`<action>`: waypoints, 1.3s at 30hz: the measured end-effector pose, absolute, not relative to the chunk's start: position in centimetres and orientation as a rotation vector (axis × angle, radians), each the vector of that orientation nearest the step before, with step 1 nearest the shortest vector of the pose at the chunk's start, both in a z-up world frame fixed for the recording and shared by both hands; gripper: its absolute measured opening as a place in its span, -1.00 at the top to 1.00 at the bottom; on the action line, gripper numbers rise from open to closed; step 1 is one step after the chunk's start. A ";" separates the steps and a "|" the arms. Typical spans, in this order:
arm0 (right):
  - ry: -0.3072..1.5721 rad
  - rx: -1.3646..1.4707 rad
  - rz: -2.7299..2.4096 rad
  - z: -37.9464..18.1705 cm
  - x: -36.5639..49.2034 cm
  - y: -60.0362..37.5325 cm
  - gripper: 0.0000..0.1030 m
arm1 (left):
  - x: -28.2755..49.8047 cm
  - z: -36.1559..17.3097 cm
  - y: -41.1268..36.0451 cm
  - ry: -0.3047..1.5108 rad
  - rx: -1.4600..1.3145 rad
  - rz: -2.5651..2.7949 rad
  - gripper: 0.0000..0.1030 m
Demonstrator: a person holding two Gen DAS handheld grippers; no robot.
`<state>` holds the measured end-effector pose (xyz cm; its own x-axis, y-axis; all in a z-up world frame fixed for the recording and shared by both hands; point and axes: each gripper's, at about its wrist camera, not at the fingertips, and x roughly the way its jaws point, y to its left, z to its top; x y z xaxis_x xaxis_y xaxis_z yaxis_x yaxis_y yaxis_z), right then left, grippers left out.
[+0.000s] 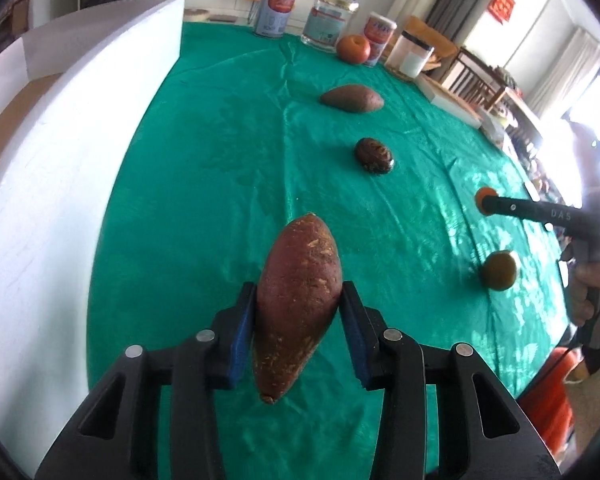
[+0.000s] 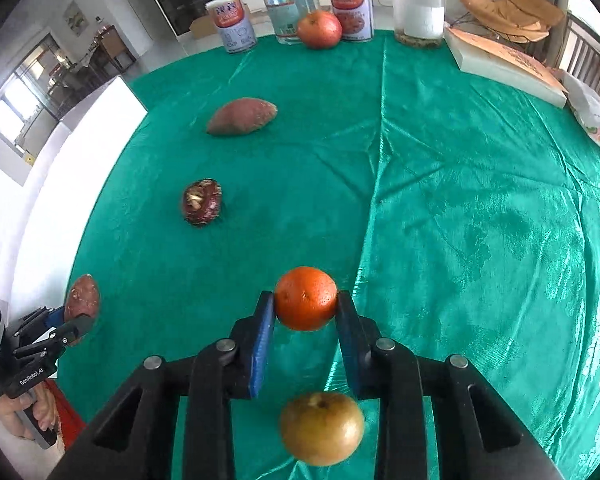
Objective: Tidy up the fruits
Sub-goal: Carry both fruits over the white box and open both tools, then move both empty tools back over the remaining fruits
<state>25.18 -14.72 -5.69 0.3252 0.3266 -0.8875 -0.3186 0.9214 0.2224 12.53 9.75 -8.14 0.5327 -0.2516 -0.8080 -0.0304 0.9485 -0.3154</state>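
My left gripper (image 1: 299, 300) is shut on a reddish sweet potato (image 1: 296, 316) and holds it above the green tablecloth (image 1: 220, 168); it also shows in the right wrist view (image 2: 82, 300). My right gripper (image 2: 305, 304) is shut on a small orange (image 2: 306, 298), also seen in the left wrist view (image 1: 485, 196). A yellow-brown pear (image 2: 322, 428) lies on the cloth under the right gripper. A second sweet potato (image 2: 242, 116), a dark brown taro (image 2: 202, 202) and a red apple (image 2: 319, 29) lie farther back.
Two printed cans (image 2: 231, 26), a clear jar (image 2: 290, 10) and a black-lidded jar (image 2: 419, 12) stand along the far edge. A white box (image 2: 504, 66) lies at the back right. A white foam board (image 1: 68, 152) borders the table's left side.
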 end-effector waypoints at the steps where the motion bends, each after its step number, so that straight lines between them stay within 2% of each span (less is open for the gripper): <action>1: 1.153 0.008 0.446 -4.8 24.6 -14.3 0.40 | 11.6 -7.0 10.1 0.981 -0.346 -0.149 0.19; 8: 1.063 0.008 0.795 1.7 19.4 -3.8 0.40 | 4.3 2.9 15.4 0.773 -0.503 -0.157 0.19; 11: 1.046 0.002 0.971 3.4 16.3 3.2 0.40 | 2.7 4.7 19.8 0.737 -0.510 -0.039 0.19; 17: 1.078 -0.088 1.151 2.5 12.2 14.8 0.40 | 2.5 0.8 28.0 0.845 -0.561 0.231 0.19; 23: 1.106 -0.157 1.126 -0.4 10.5 20.3 0.31 | 2.2 -2.9 30.0 0.926 -0.590 0.329 0.15; 26: 1.076 -0.076 1.111 0.4 10.8 19.0 0.04 | 1.7 -2.4 30.1 0.875 -0.588 0.364 -0.22; 27: 1.050 -0.051 1.109 1.0 10.8 18.1 -0.02 | 1.5 -2.0 30.0 0.853 -0.583 0.372 -0.40; 29: 0.991 -0.031 1.090 2.4 11.4 15.5 -0.12 | 1.4 -1.2 29.8 0.802 -0.573 0.379 -0.60; 33: 0.847 -0.027 0.988 3.8 11.7 7.8 -0.41 | 2.0 0.3 26.8 0.741 -0.558 0.305 -0.72; 39: 0.744 -0.033 0.627 0.9 12.4 -8.4 -0.48 | 5.1 0.3 16.8 0.758 -0.425 0.068 -0.85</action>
<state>12.38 -8.43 0.90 0.5629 0.5213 -0.6414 -0.5440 0.8179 0.1873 5.07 16.77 0.33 0.7284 -0.0911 -0.6790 -0.2110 0.9131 -0.3489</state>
